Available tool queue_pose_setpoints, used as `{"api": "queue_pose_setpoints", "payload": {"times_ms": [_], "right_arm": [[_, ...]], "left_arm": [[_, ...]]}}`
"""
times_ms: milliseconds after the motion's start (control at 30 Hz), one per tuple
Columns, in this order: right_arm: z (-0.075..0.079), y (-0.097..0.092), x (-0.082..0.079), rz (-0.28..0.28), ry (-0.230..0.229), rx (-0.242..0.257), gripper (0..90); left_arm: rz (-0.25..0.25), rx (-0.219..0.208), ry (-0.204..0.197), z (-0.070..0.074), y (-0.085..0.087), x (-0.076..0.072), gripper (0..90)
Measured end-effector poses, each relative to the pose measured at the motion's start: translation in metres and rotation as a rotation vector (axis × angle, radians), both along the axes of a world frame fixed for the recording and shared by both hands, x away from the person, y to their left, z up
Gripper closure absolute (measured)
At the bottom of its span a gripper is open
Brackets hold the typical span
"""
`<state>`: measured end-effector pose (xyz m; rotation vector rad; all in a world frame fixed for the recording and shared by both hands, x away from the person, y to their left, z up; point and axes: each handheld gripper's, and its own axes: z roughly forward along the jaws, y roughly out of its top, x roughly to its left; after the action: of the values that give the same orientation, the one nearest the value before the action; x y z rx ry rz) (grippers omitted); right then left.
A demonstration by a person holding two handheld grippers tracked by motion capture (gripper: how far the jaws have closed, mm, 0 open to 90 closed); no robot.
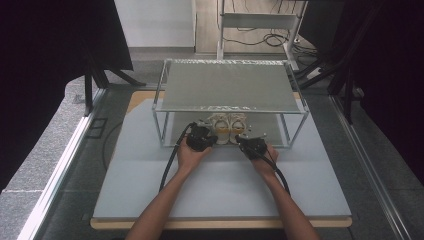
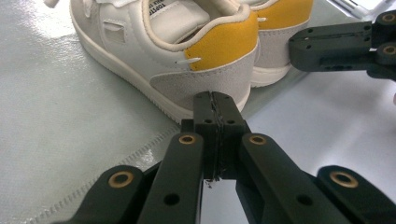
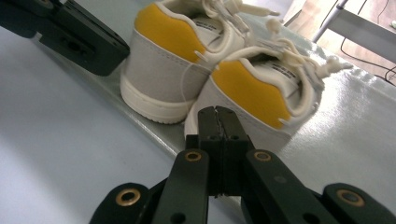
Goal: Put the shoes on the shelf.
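Left claw: jaws pressed flat together with nothing between them, tips pointing at the heel of the nearer shoe, just short of its grey suede heel panel — whether they touch it cannot be told.
Right claw: also fully closed and empty, tips aimed at the heel of the other shoe, very near its white sole edge.
Hands: in the high view the left hand and right hand each wrap a black claw body, forearms coming in from the bottom edge, a black cable trailing back from each.
Shoes: a pair of small white trainers with yellow heel tabs, grey heel panels and cream laces — standing side by side, upright, heels toward the person, toes pointing away.
Where the shoes stand: on the lower level of a metal-framed rack with a grey top shelf, at its front edge, between the two claws.
Rack floor: a glossy pale grey mat with a stitched edge.
Bench: a light grey board with a wooden rim, carrying the rack.
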<state>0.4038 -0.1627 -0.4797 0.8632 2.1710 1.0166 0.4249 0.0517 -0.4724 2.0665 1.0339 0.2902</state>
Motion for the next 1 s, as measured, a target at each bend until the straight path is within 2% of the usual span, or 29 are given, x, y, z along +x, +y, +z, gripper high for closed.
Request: {"api": "queue_pose_setpoints", "payload": {"times_ms": [167, 367, 400, 433, 467, 567, 700, 733, 800, 900, 1000], "right_arm": [[-0.002, 0.004, 0.004, -0.014, -0.001, 0.007, 89.9], [-0.002, 0.004, 0.004, -0.012, 0.003, 0.009, 89.8], [-0.003, 0.004, 0.004, -0.014, 0.002, 0.010, 89.7], [-0.003, 0.004, 0.004, -0.011, 0.006, 0.010, 89.6], [-0.003, 0.003, 0.003, -0.010, 0.010, 0.015, 89.3], [-0.004, 0.002, 0.001, 0.005, 0.017, 0.018, 87.8], [-0.002, -0.001, -0.002, 0.040, 0.017, 0.018, 85.2], [-0.001, -0.002, -0.003, 0.047, 0.018, 0.022, 84.2], [0.000, -0.003, -0.004, 0.063, 0.019, 0.031, 81.3], [0.004, -0.004, -0.008, 0.098, 0.020, 0.036, 74.1], [0.009, -0.005, -0.015, 0.119, 0.024, 0.068, 64.8]], "left_arm": [[0.021, -0.004, -0.003, -0.002, 0.001, 0.004, 89.1], [0.016, -0.011, -0.001, -0.003, 0.000, 0.002, 86.5], [0.040, -0.038, 0.025, -0.003, -0.001, 0.000, 86.2], [0.034, -0.042, 0.026, -0.003, -0.001, 0.000, 85.6], [-0.003, -0.027, 0.008, -0.002, 0.001, 0.001, 84.7], [-0.018, -0.026, 0.000, 0.000, 0.000, -0.002, 81.6], [-0.028, -0.026, -0.029, 0.005, 0.001, -0.006, 74.7], [-0.004, -0.046, -0.018, 0.006, 0.001, -0.009, 72.9], [-0.004, -0.050, -0.024, 0.007, 0.002, -0.012, 67.8], [-0.003, -0.059, -0.023, 0.009, 0.007, -0.020, 56.7], [-0.001, -0.092, -0.027, 0.011, 0.017, -0.029, 52.2]]}}
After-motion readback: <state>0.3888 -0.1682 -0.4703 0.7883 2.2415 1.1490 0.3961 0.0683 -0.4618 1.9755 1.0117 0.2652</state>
